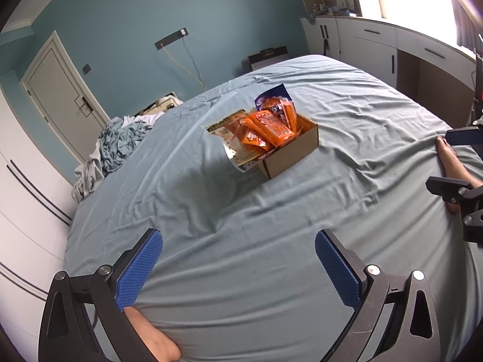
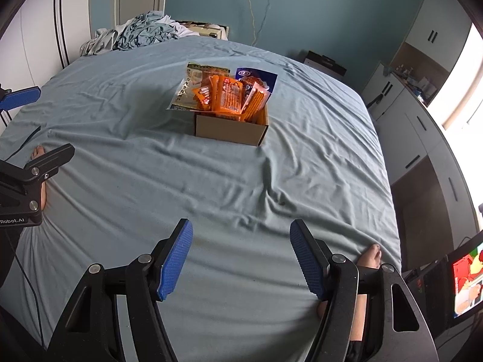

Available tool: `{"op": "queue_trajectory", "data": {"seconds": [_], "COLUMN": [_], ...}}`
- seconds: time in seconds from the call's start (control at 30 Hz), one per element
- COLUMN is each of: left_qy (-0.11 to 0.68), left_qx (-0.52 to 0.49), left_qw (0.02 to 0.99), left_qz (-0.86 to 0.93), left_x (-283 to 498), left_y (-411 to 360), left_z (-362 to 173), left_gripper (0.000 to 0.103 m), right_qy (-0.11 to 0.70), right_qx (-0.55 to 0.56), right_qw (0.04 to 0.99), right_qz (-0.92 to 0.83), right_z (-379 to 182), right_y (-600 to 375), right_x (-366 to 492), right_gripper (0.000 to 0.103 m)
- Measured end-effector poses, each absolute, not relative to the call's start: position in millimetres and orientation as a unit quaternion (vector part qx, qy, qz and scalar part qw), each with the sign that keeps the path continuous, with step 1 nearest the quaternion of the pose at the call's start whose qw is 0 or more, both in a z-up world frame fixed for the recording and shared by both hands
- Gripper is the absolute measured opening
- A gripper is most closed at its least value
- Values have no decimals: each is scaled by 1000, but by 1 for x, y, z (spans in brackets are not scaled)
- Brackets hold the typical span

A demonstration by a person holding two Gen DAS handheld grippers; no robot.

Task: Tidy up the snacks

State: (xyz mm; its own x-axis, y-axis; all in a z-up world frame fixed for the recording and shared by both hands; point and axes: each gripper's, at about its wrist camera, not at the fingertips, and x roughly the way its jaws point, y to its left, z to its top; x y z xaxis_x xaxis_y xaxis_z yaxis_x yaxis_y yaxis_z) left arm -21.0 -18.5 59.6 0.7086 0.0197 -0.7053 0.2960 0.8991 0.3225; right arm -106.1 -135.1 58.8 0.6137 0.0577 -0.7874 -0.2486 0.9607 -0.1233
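1. Sitting mid-bed on the blue-grey sheet (image 2: 120,181), a cardboard box (image 1: 294,150) holds orange snack packets (image 2: 229,96), with a blue packet (image 2: 256,75) at its far side and a gold-edged packet (image 1: 229,138) leaning over one wall.
2. The left gripper (image 1: 238,271) hangs above bare sheet well short of the box, jaws spread, gripping nothing.
3. The right gripper (image 2: 241,259) likewise stands released and empty, near the bed's edge.
4. Crumpled bedding (image 2: 142,33) lies at the far corner.

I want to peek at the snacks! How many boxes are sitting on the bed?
1. A single cardboard box sits mid-bed, stuffed with orange snack packets. No other box is in view.
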Motion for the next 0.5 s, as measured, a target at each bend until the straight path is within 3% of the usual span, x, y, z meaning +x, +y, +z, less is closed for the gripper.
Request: {"op": "queue_trajectory", "data": {"seconds": [0.5], "left_qy": [387], "left_qx": [216], "left_qw": [893], "left_qz": [-83], "left_x": [-20], "left_y": [-20], "left_z": [53], "left_gripper": [103], "right_qy": [443], "right_qx": [-110], "right_qw": [886], "right_qz": [83], "right_z": [57], "right_y": [-137], "right_x": [-103], "right_gripper": [66]}}
